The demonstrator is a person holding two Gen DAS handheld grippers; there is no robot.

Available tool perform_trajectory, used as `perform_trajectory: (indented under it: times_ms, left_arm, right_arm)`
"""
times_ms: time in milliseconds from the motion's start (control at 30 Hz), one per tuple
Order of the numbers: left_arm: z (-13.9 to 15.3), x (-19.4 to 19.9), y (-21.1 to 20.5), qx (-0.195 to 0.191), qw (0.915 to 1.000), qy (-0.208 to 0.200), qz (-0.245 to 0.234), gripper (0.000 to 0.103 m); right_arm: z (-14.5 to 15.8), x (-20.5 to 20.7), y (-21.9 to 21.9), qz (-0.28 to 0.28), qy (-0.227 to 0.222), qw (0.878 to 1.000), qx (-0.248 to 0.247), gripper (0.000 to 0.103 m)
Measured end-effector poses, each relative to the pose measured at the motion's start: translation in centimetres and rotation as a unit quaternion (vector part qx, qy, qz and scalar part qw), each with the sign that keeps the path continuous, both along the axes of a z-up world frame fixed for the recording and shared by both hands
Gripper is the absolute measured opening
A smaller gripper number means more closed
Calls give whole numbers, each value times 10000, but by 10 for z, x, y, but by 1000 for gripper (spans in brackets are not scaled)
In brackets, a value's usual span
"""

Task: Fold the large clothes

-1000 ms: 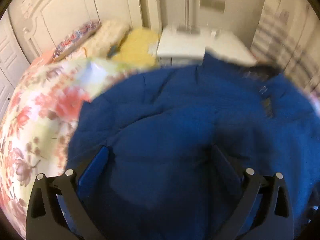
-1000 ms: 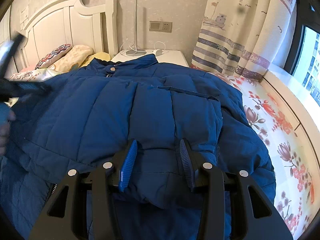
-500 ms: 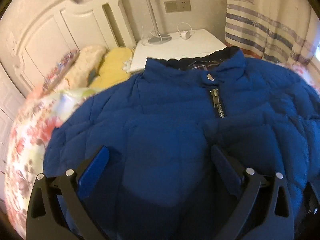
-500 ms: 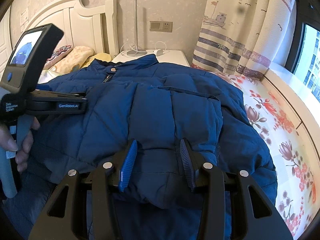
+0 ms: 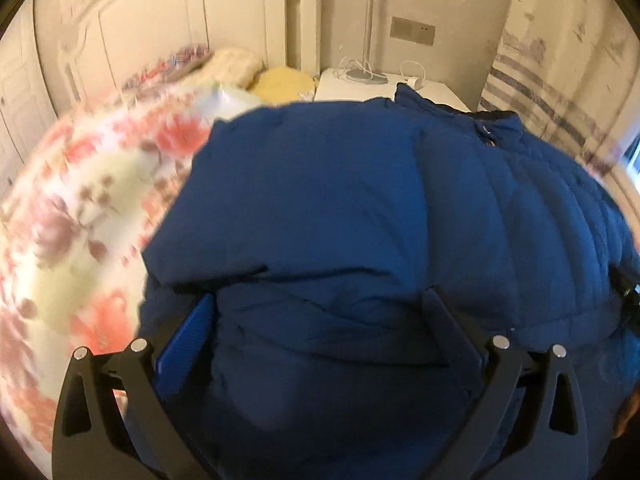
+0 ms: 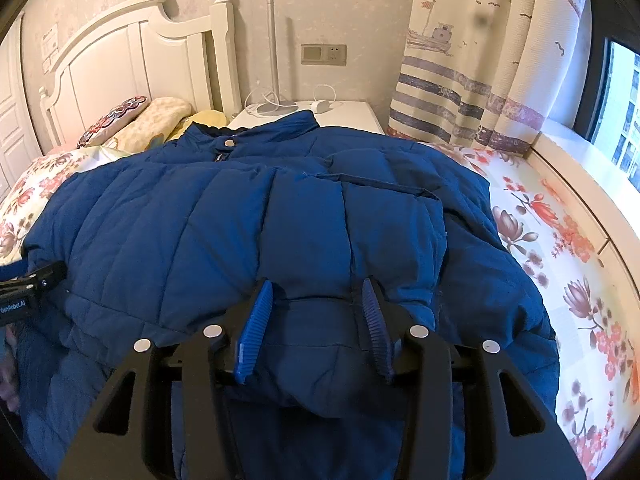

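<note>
A blue padded jacket lies spread on the bed, over the floral bedspread, its collar at the end nearest the white nightstand and its hem toward the cameras. One sleeve is folded across the jacket's front, on the side of the jacket toward the striped curtain.

The right tool sits at the jacket's hem end, its blue-ribbed fingers narrowed on a bulge of padded fabric at the sleeve's cuff, pinching it between them.

The left tool stands wide at the jacket's other side, the one toward the white headboard; fabric swells up between its two spread fingers, which press against the jacket rather than close on it (this view is blurred at the edges). In the right wrist view its black body shows at the jacket's edge.

Pillows lie beyond the collar, against the headboard.
</note>
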State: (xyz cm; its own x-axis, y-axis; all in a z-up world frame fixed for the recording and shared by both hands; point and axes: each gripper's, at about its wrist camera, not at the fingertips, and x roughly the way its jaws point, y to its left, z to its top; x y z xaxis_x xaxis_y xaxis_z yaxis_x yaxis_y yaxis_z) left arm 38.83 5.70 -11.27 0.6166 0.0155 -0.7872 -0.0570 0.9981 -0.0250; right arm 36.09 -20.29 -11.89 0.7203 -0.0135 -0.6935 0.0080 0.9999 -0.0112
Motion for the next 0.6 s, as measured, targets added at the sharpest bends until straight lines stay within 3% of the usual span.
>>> perform_trajectory:
  times_ms: [67, 133, 200, 267, 467, 600]
  left_arm:
    - [-3, 1, 1, -41, 10000, 13, -31, 101]
    - [-5, 0, 4, -135, 9999, 4, -32, 101]
    - [-7, -2, 7, -170, 9999, -2, -32, 101]
    - [-7, -1, 5, -124, 9999, -5, -27, 101]
    - [-7, -1, 3, -106, 9999, -4, -22, 101]
    - [-7, -2, 4, -109, 9999, -4, -23, 101]
  right_arm:
    - [0, 0, 0, 8, 5, 10000, 6, 48]
    - [0, 1, 0, 112, 18, 9999, 75, 60]
    - [-2, 3, 6, 350, 110, 9993, 95, 95]
    - [-2, 4, 13, 374, 170, 9991, -92, 97]
    - [16, -15, 9, 200, 29, 9991, 370, 99]
    - [7, -20, 27, 340, 60, 9992, -223, 99]
